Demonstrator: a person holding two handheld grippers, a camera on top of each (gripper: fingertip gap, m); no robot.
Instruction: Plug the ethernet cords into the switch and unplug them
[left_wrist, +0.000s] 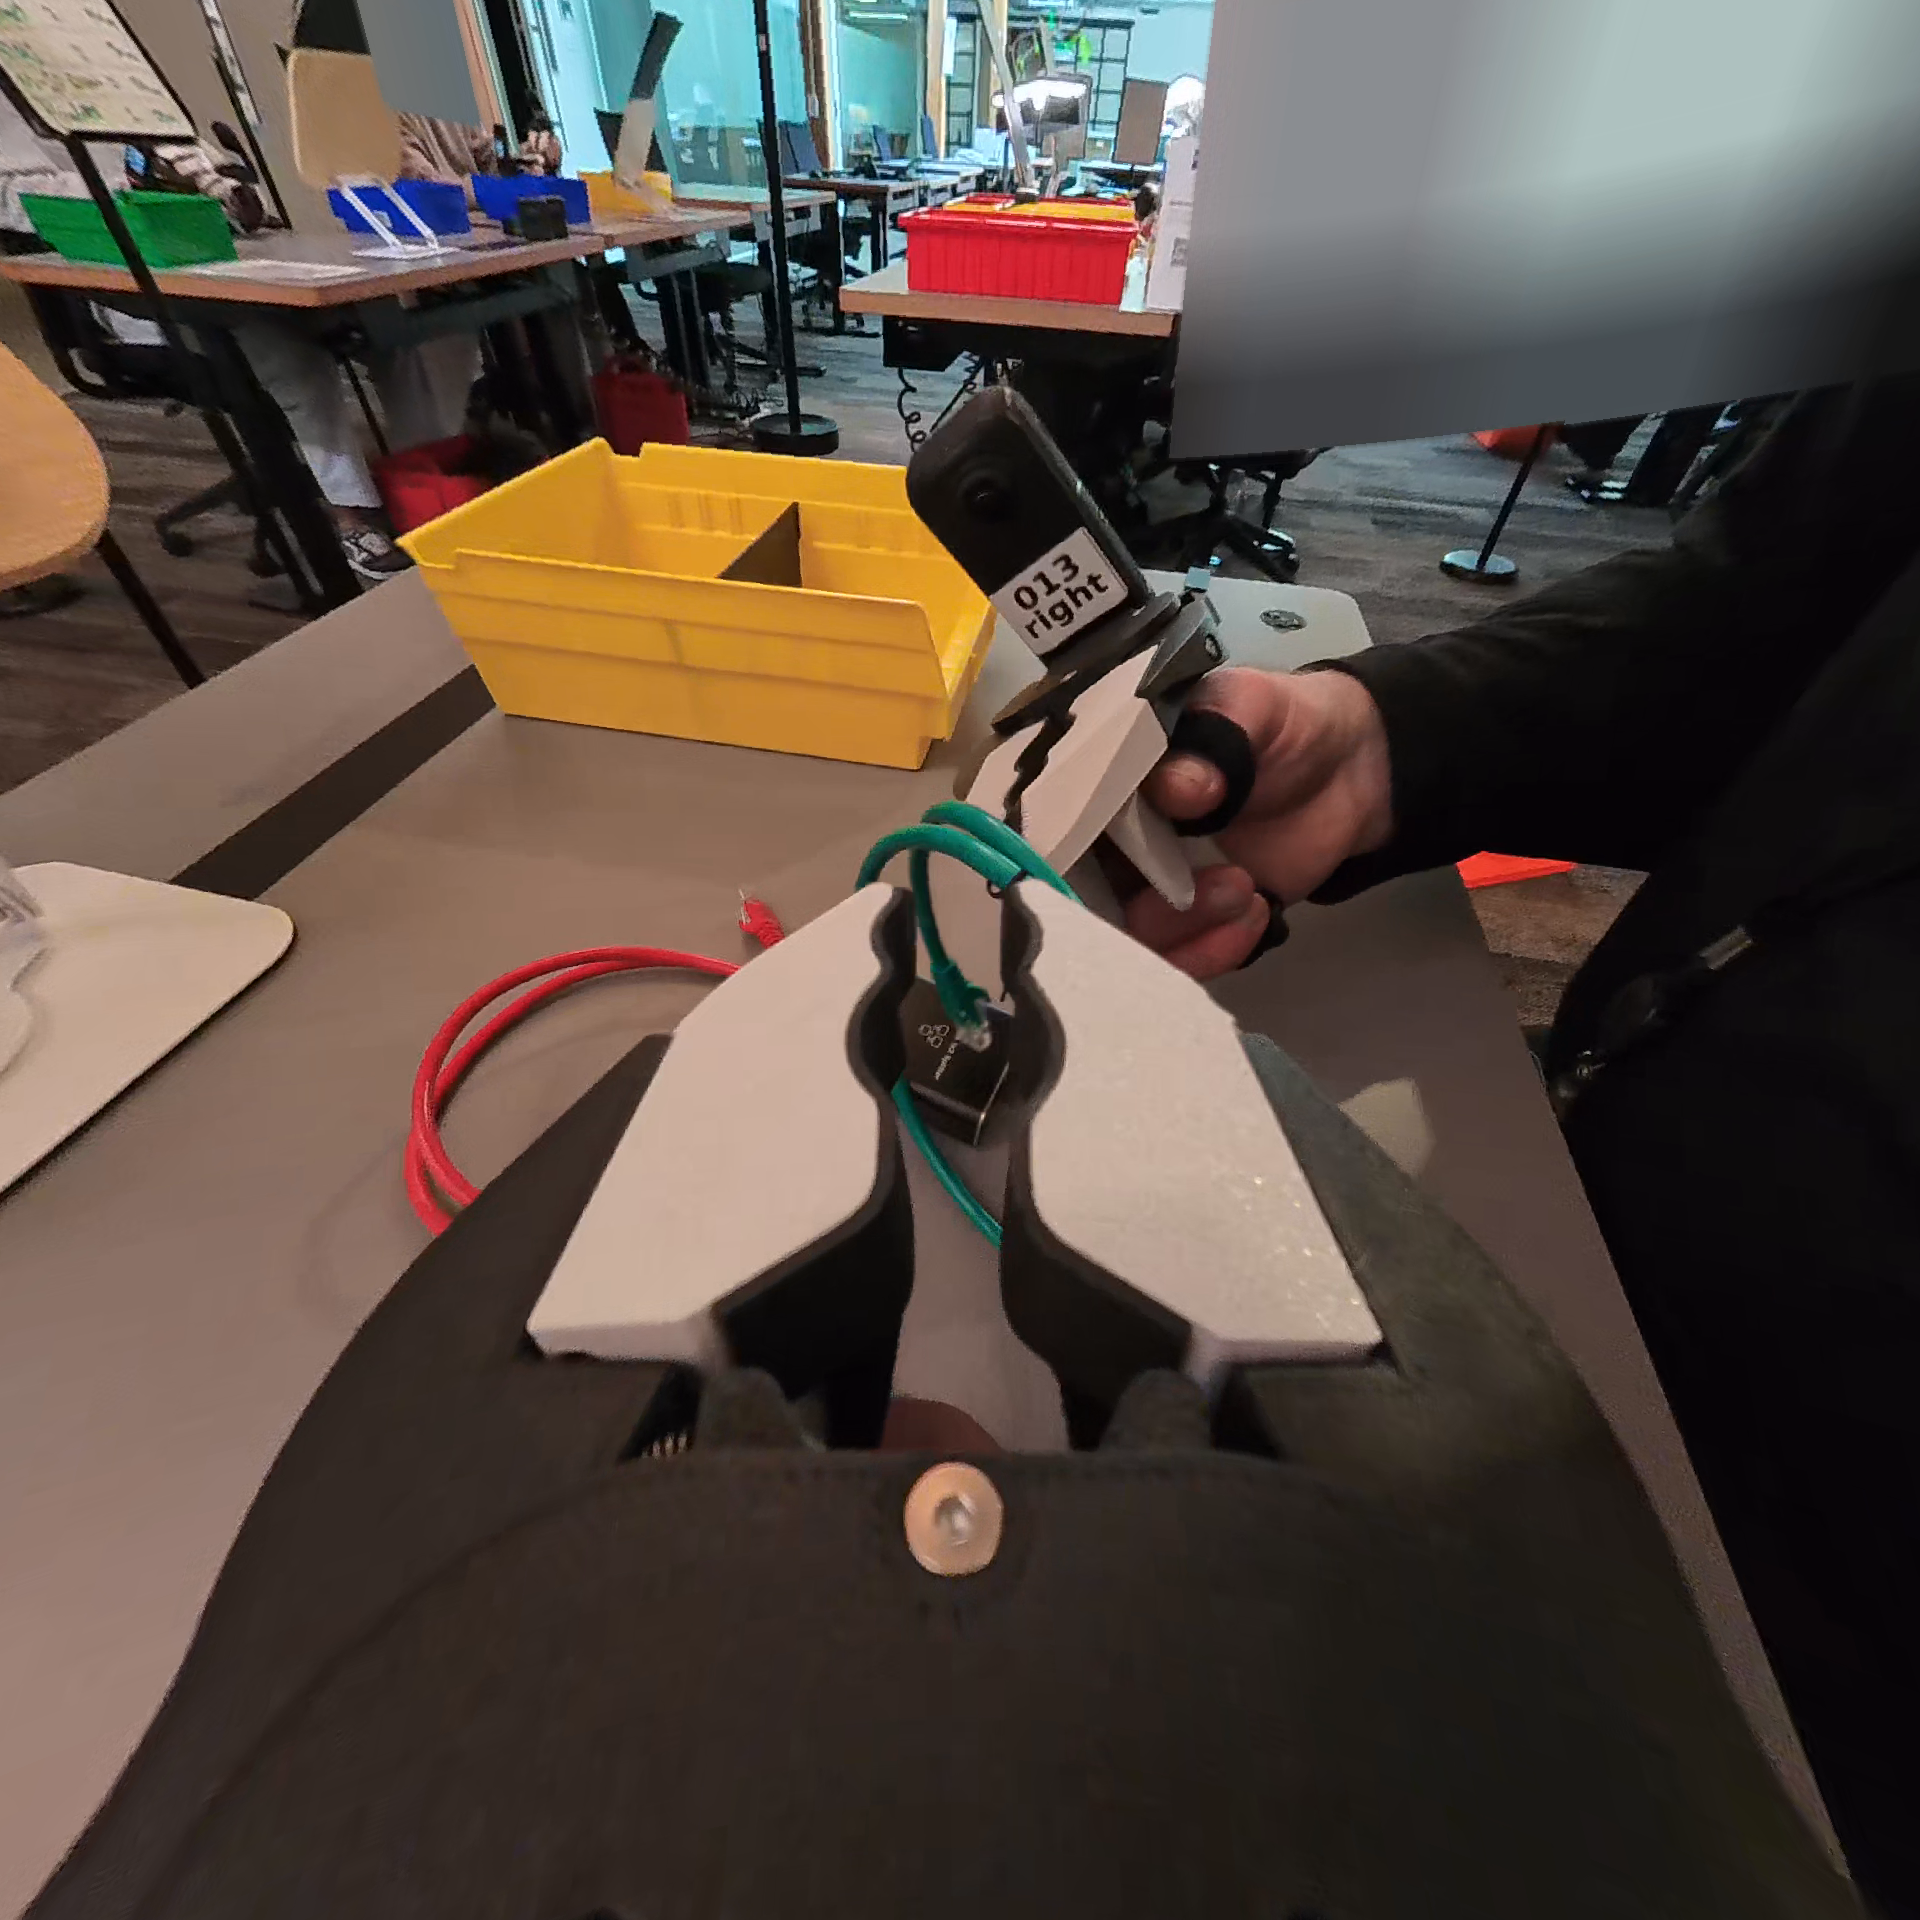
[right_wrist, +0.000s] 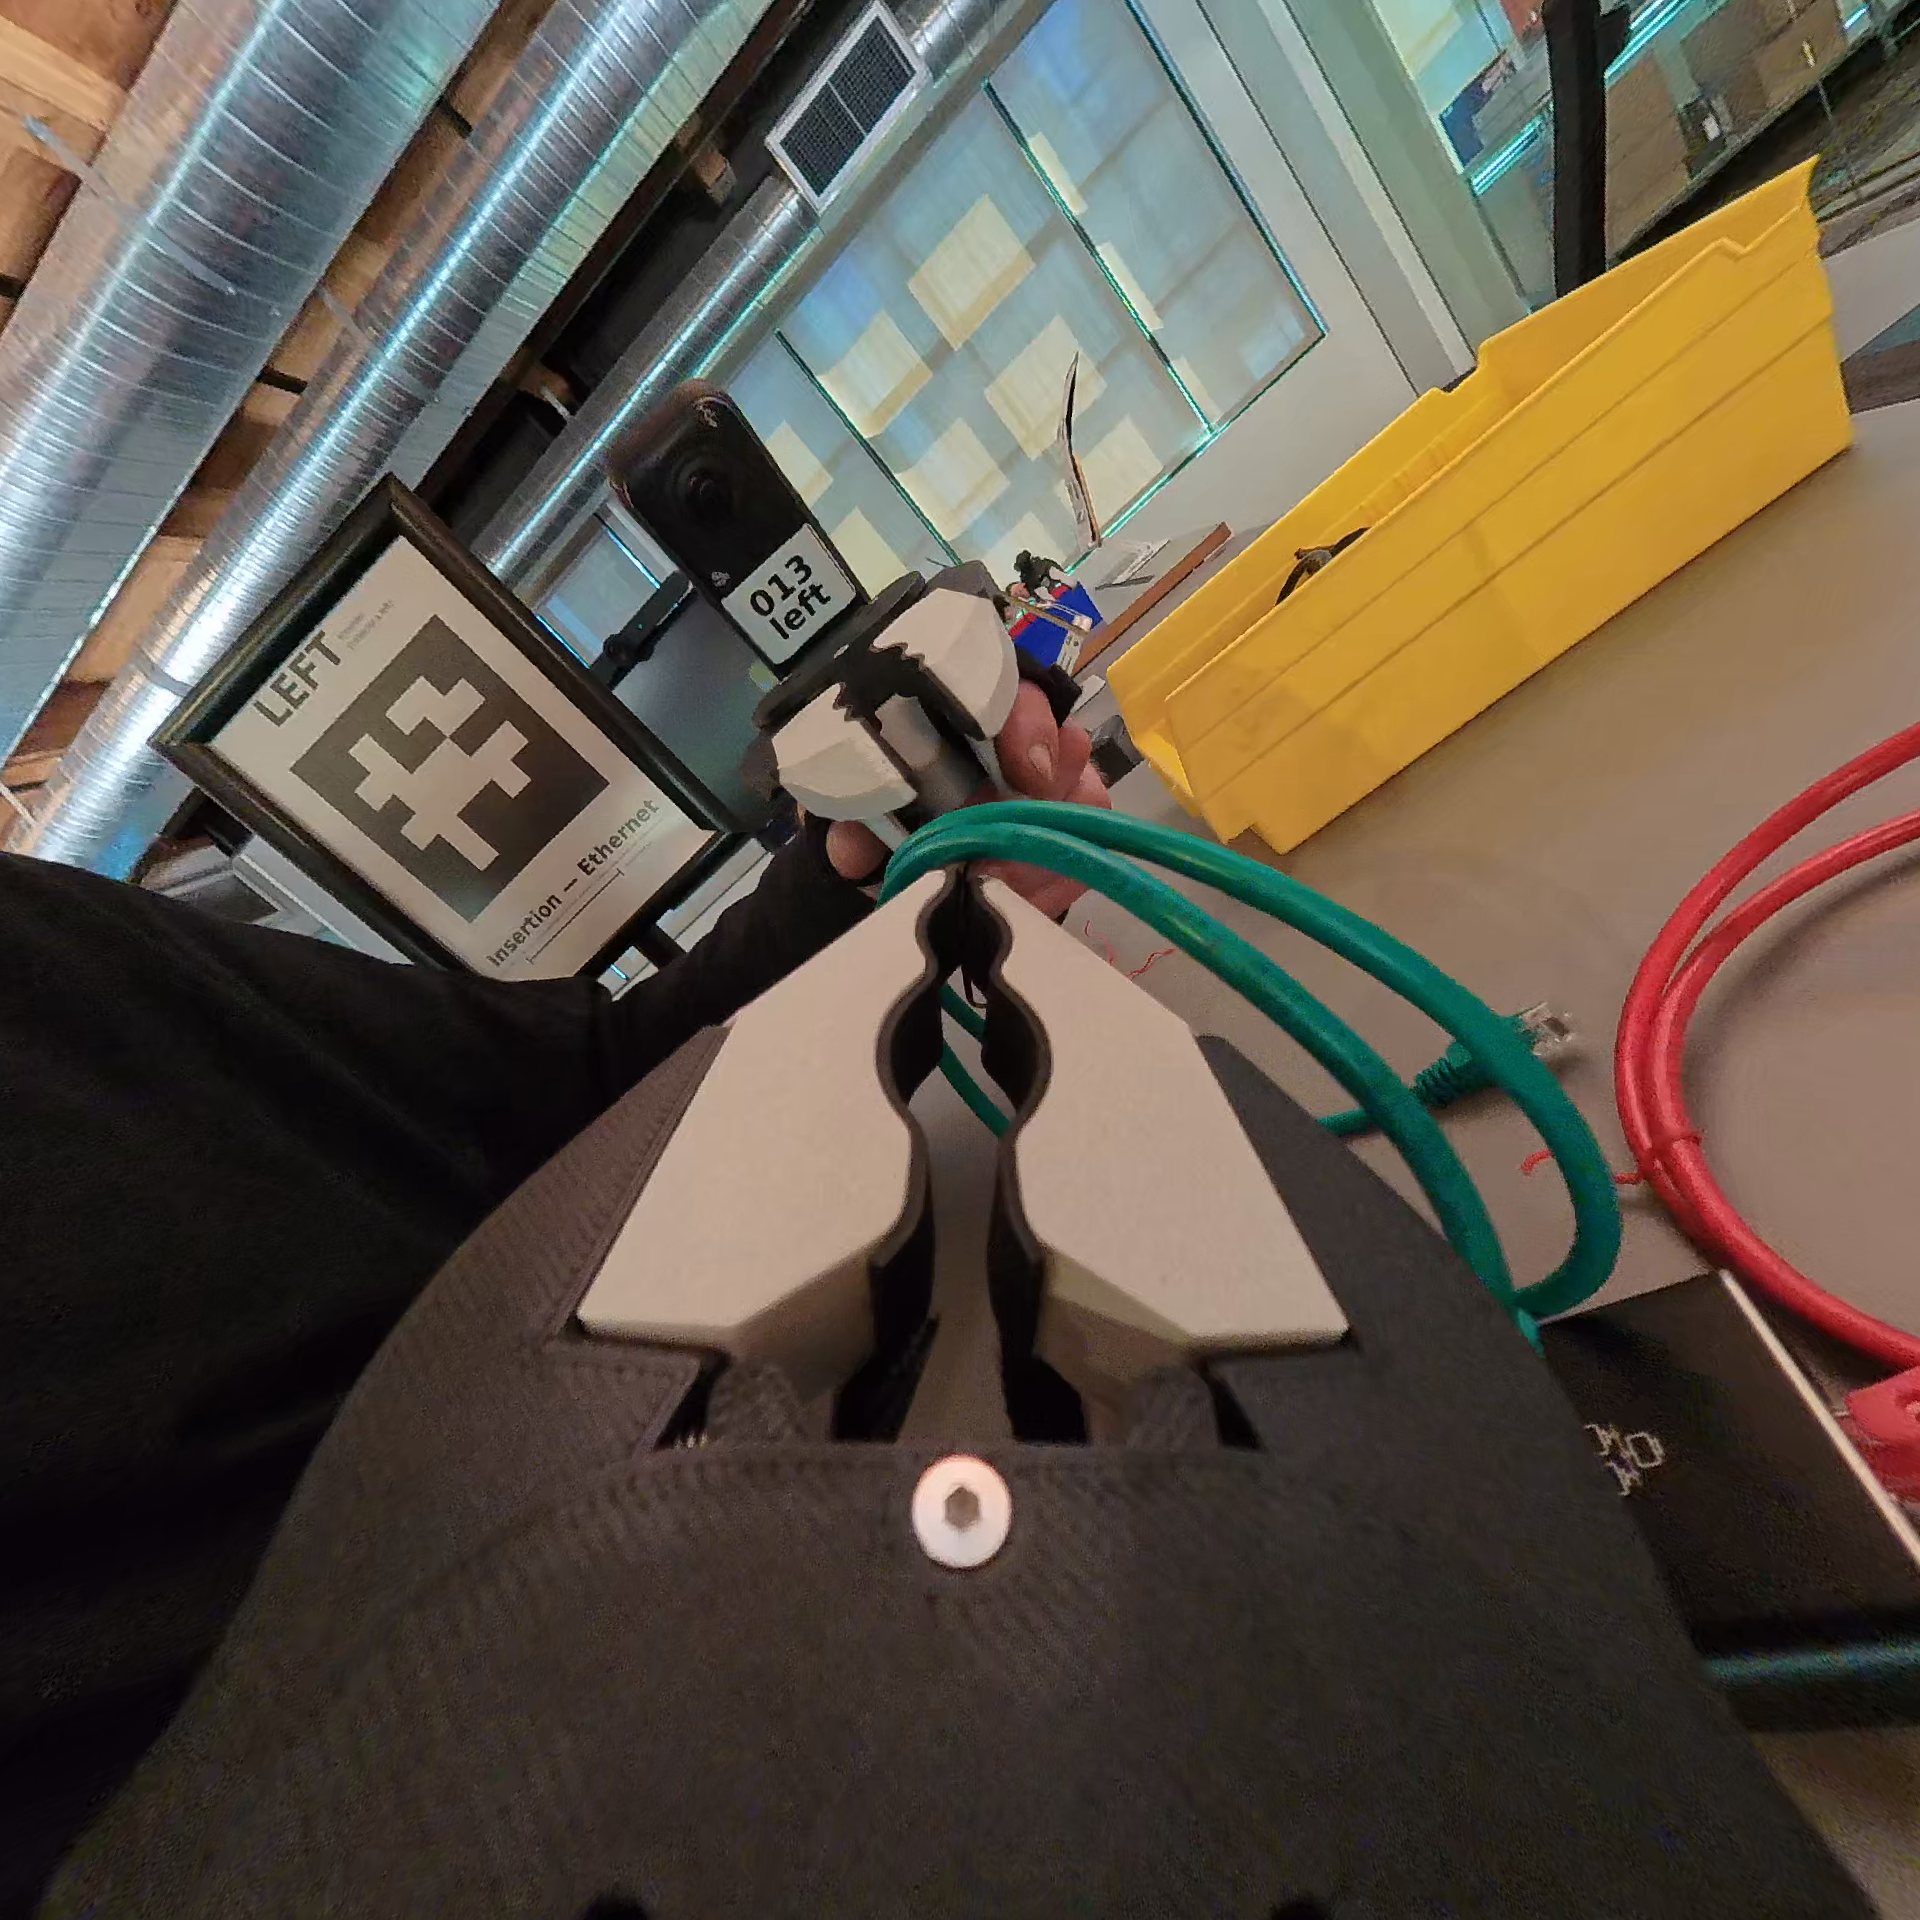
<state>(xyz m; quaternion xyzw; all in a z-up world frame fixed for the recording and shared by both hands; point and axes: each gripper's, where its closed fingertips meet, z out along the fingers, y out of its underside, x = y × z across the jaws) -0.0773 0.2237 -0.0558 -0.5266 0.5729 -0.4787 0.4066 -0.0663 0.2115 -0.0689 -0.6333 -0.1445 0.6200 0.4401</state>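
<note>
A small black switch (left_wrist: 951, 1081) lies on the grey table, seen through the gap of my left gripper (left_wrist: 961, 904), which hovers above it with its fingers apart and empty. A green ethernet cord (left_wrist: 940, 836) has one plug (left_wrist: 961, 1003) in the switch. Its loop rises to my right gripper (left_wrist: 1023, 821), which is shut on it. In the right wrist view my right gripper (right_wrist: 961, 883) pinches the green loop (right_wrist: 1143, 883) at a black tie. The green cord's other plug (right_wrist: 1455, 1070) lies loose on the table. A red cord (right_wrist: 1662, 1039) has a plug (right_wrist: 1886, 1423) at the switch (right_wrist: 1683, 1475). My left gripper (right_wrist: 894, 727) is beyond the loop.
A yellow divided bin (left_wrist: 675, 623) stands at the table's far side. The red cord's coil (left_wrist: 447, 1091) and free plug (left_wrist: 758, 920) lie left of the switch. A white pad (left_wrist: 125, 987) lies at the left. A framed sign (right_wrist: 447, 758) stands behind the left hand. Only a small space, under 4 cm, lies between the two pairs of fingers.
</note>
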